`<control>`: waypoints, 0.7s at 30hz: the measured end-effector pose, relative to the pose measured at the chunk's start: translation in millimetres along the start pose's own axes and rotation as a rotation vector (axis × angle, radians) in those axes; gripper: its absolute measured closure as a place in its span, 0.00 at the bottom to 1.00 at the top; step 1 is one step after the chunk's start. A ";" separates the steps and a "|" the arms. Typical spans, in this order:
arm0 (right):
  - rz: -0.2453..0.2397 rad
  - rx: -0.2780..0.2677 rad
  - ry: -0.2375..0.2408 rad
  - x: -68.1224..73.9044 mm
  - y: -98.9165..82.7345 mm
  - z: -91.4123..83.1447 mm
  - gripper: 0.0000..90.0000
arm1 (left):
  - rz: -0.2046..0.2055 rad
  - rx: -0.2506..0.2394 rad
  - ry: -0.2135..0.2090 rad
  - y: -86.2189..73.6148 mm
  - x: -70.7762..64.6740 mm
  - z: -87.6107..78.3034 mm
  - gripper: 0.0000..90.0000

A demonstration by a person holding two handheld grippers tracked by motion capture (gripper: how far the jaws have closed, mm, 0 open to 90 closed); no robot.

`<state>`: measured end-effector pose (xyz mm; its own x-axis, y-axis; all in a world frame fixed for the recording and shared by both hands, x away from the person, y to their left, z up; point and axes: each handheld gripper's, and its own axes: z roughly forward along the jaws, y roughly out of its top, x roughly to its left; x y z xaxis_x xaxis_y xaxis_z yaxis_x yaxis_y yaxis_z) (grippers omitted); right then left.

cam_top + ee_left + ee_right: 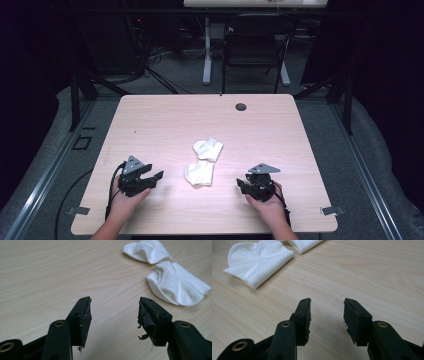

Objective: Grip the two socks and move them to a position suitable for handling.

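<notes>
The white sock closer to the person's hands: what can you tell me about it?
The nearer white sock is a short ankle type of soft knit fabric, crumpled and folded rather than flat, with its opening gaping a little. It lies on the pale wooden table, midway between the left gripper and the right gripper, neither touching it. The other sock lies just beyond it, close or barely touching.

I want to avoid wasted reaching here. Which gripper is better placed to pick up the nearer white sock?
Probably the left gripper: its open jaws point toward the nearer white sock across a short stretch of bare table. The right gripper, also open, sits somewhat farther from it.
</notes>
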<state>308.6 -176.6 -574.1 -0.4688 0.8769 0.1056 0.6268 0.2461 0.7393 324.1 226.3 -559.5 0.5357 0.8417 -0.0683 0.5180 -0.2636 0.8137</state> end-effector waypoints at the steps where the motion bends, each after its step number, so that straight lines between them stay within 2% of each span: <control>1: 0.003 -0.008 -0.005 0.4 -0.1 -0.7 0.63 | -0.003 -0.002 -0.002 -0.1 -0.4 -0.2 0.49; 5: -0.009 -0.019 -0.024 2.4 -0.3 -3.2 0.63 | -0.007 0.000 -0.006 -0.3 -2.8 -1.7 0.49; 8: -0.011 -0.016 -0.019 4.0 0.7 -3.1 0.64 | -0.006 -0.019 -0.018 2.1 -6.2 -5.0 0.49; 9: -0.001 -0.021 0.003 5.7 2.7 -3.7 0.67 | -0.014 -0.022 -0.033 4.4 -7.5 -4.6 0.49; 11: -0.002 -0.019 0.005 6.5 3.5 -3.7 0.68 | -0.016 -0.019 -0.038 7.1 -8.4 -2.7 0.49; 12: -0.007 -0.009 0.014 8.7 7.8 -2.9 0.69 | -0.032 -0.010 -0.057 11.9 -9.2 1.9 0.49; 16: -0.006 -0.004 0.018 12.7 17.1 -2.6 0.69 | -0.035 0.017 -0.071 19.2 -9.9 9.4 0.53; 19: -0.029 0.010 0.016 13.7 26.2 0.6 0.70 | -0.026 0.027 -0.060 24.4 -10.2 14.3 0.56; 21: -0.026 0.004 0.016 13.8 30.2 5.0 0.71 | -0.013 0.023 -0.036 27.8 -10.0 17.0 0.58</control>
<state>324.1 -155.0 -553.6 -0.4952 0.8633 0.0972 0.6167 0.2705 0.7393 344.5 202.5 -546.0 0.5519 0.8279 -0.1002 0.5401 -0.2633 0.7993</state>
